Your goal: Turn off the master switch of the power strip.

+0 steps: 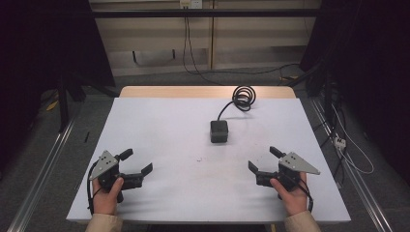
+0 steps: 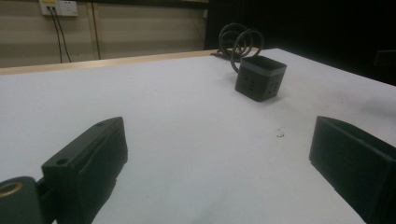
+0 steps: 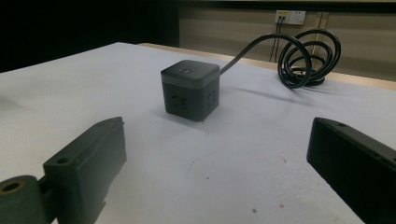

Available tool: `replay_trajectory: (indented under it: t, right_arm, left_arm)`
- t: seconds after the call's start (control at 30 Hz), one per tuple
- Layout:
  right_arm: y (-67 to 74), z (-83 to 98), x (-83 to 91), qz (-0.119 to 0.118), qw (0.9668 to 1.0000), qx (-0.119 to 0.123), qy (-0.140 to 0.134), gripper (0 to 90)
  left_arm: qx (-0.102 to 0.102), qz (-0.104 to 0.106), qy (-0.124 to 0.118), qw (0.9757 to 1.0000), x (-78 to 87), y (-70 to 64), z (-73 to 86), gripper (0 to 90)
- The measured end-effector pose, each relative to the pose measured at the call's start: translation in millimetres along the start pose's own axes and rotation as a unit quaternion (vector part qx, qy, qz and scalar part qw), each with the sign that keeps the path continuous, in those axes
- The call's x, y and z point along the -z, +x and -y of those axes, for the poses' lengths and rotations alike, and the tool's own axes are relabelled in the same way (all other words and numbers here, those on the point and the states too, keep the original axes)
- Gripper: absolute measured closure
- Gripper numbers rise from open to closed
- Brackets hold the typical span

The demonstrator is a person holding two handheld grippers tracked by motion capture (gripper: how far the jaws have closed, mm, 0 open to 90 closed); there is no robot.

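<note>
Both tools rest on the surface (image 1: 159,125), jaws wide and empty — left tool (image 1: 136,161), right tool (image 1: 263,158). The cube (image 1: 219,131) sits ahead of both, nearer the right. Approach level, straddle its flat sides — avoid the cable (image 1: 242,97).

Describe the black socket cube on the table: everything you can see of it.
The socket cube is dark, matte plastic by its look, with a lighter grey band around the top, a small square mark on its top face and outlet slots on two sides. It sits upright on the white tabletop; its black cable coils behind. Both grippers are apart from it.
</note>
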State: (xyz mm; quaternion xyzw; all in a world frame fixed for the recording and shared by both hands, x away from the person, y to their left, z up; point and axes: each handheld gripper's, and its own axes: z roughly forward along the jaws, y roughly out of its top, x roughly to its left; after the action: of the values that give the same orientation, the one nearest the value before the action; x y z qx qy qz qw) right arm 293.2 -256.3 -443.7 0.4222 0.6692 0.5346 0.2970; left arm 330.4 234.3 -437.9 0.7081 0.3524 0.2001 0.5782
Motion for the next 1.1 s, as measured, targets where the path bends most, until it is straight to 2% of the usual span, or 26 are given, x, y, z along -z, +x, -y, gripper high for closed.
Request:
replay_trajectory:
  t: [0.3, 1.1]
  right_arm:
    - [-1.5, -5.5, -14.9, 0.008, 0.9999, -0.001, 0.013, 4.5]
    - [-1.7, -13.3, -33.7, 0.014, 0.9995, -0.009, 0.025, 5.0]
  left_arm:
    - [-0.001, 0.000, -0.002, 1.0000, 2.0, -1.5, 0.0, 4.1]
    - [0.000, -0.001, 0.001, 1.0000, 1.5, -0.9, 1.5, 4.1]
